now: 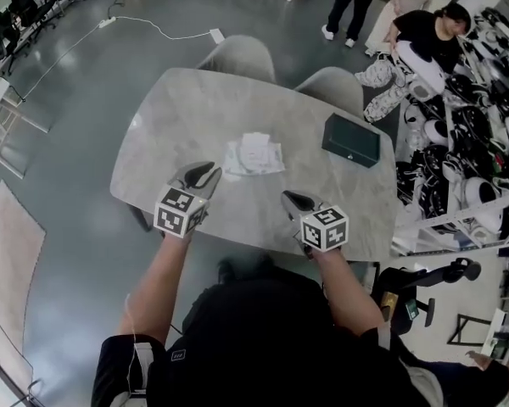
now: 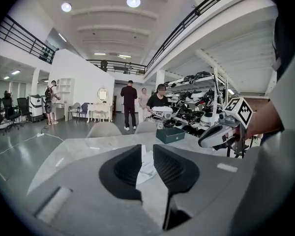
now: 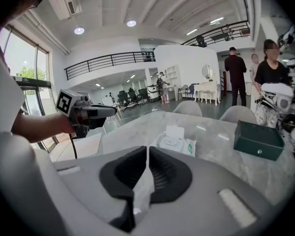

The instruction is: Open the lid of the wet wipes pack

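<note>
The white wet wipes pack (image 1: 253, 155) lies flat near the middle of the grey marble table (image 1: 178, 108). In the right gripper view the wet wipes pack (image 3: 177, 144) has its white lid (image 3: 175, 132) standing up, hinged open. My left gripper (image 1: 209, 172) hovers just left of and short of the pack, jaws apart with nothing between them (image 2: 147, 149). My right gripper (image 1: 288, 198) hangs to the pack's right, nearer me; its jaws (image 3: 147, 150) stand nearly together, empty. Neither gripper touches the pack.
A dark green box (image 1: 350, 140) sits on the table's far right. Two grey chairs (image 1: 237, 56) stand at the far edge. A person (image 1: 433, 34) bends by racks of helmets (image 1: 483, 142) on the right; others stand farther off.
</note>
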A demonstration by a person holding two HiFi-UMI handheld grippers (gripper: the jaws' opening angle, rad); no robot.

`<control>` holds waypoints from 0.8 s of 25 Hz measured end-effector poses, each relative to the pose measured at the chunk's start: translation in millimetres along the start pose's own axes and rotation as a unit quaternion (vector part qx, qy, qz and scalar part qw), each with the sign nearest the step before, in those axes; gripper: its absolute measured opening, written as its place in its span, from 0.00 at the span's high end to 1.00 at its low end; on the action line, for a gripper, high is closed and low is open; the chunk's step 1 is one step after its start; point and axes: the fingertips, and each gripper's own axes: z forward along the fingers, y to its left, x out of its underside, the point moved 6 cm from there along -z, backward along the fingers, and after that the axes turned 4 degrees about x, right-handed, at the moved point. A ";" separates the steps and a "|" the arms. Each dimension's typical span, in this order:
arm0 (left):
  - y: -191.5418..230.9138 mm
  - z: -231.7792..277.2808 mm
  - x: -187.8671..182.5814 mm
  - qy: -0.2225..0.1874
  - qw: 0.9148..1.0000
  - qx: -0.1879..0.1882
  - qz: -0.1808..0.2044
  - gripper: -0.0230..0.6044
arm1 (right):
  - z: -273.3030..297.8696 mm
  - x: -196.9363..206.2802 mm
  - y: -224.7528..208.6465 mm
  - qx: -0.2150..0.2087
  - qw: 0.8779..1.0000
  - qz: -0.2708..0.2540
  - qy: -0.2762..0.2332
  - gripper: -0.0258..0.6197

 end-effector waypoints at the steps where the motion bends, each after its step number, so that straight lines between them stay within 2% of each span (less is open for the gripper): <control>1: -1.0 -0.2 -1.6 -0.003 1.000 -0.002 -0.003 0.83 | -3.5 -1.8 -2.5 0.000 1.000 0.000 -0.005 0.93; 5: -8.4 3.0 -2.7 -0.004 1.000 -0.010 -0.017 0.84 | -18.9 -7.1 -15.2 -0.004 1.000 0.000 -0.026 0.93; 9: -21.7 15.0 -10.8 0.000 1.000 -0.021 -0.016 0.85 | -40.2 -14.6 -32.4 -0.013 0.999 -0.008 -0.048 0.93; 16: -53.9 27.9 -39.6 -0.034 0.998 -0.043 -0.027 0.86 | -83.2 -37.4 -62.7 -0.031 0.994 -0.033 -0.101 0.96; 20: -57.1 36.3 -59.5 -0.048 0.997 -0.049 -0.038 0.87 | -100.1 -48.5 -75.4 -0.028 0.991 -0.047 -0.125 0.96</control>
